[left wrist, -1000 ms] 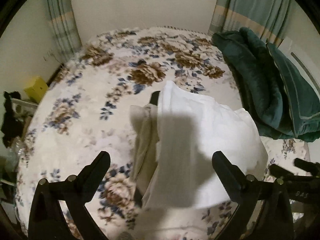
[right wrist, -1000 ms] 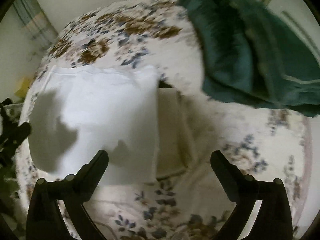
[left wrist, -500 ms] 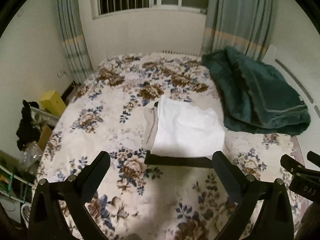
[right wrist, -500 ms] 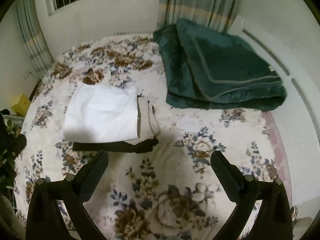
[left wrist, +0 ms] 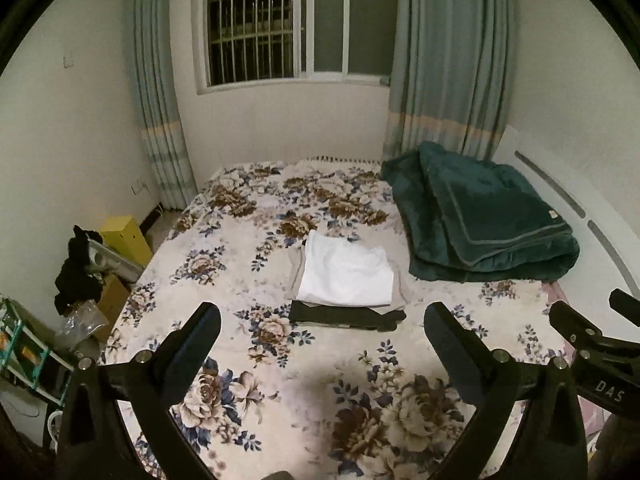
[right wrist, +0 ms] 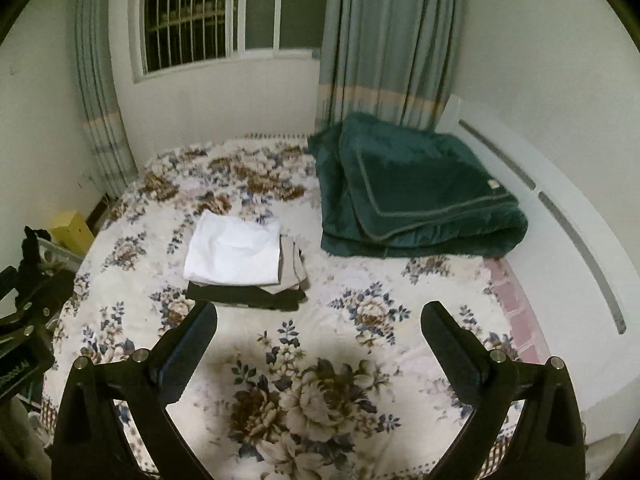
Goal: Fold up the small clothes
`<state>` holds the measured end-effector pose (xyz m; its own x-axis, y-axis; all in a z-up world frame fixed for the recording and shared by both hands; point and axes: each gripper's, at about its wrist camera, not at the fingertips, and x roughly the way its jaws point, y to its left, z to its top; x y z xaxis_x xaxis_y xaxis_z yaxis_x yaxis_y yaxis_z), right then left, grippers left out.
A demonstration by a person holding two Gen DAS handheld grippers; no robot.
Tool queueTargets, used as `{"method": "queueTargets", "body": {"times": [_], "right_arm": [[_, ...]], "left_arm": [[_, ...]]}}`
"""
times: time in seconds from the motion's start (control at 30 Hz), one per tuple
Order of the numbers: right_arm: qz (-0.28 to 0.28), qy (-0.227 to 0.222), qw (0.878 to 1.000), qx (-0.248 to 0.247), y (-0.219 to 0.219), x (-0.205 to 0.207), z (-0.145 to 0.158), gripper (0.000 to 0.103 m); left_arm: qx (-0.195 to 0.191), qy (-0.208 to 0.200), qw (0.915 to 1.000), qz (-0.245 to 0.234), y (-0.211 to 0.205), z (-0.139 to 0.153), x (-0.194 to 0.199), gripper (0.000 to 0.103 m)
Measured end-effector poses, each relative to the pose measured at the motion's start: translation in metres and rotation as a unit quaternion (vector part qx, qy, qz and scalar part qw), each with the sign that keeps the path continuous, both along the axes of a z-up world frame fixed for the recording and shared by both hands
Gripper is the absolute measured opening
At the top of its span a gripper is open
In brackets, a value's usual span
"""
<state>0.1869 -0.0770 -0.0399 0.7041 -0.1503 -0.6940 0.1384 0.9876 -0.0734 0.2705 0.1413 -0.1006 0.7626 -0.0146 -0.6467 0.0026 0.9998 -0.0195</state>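
The left gripper [left wrist: 322, 322] has its black jaws spread wide with nothing between them, held above the near part of the floral-patterned bedspread [left wrist: 256, 364]. The right gripper [right wrist: 319, 320] is likewise wide apart and empty, over the same near stretch of bed; its body also shows at the right margin of the left wrist view.

Just beyond both sets of fingertips, bare flowered cloth runs up to a small stack of folded clothes near the middle of the bed. The folded white garment [left wrist: 346, 276] lies on top, its edges fairly square. Under it a folded beige garment [right wrist: 291, 266] sticks out along one side, and a folded black garment [left wrist: 346, 316] shows as a dark strip along the stack's near edge.

Toward the headboard side lies a thick folded dark green blanket [right wrist: 412, 192], apart from the stack with a strip of bedspread between them. Open bedspread surrounds the stack on the window side and the left edge as well.

Past the bed's left edge stand a yellow box [left wrist: 126, 236] and cluttered shelving [left wrist: 28, 352].
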Motion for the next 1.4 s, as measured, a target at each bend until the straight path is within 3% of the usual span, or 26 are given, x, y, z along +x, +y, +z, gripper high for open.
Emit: {"method": "queueTargets", "body": {"times": [0.27,0.5,1.4], "right_arm": [[0.016,-0.038,0.999,0.000,-0.008,-0.063,0.051,0.103],[0.029,-0.058,0.998,0.003,-0.011,-0.086,0.074,0.103],[0.047,-0.058,0.997,0.018,-0.012,-0.087,0.082,0.103]], "left_arm": [[-0.016,-0.020,0.9997,0.006,-0.002,0.025,-0.047,0.103],[-0.011,-0.039,0.9991,0.015,-0.002,0.036,-0.075,0.103],[0.008,-0.067,0.9972,0.033,0.000,0.051,-0.100,0.103]]}}
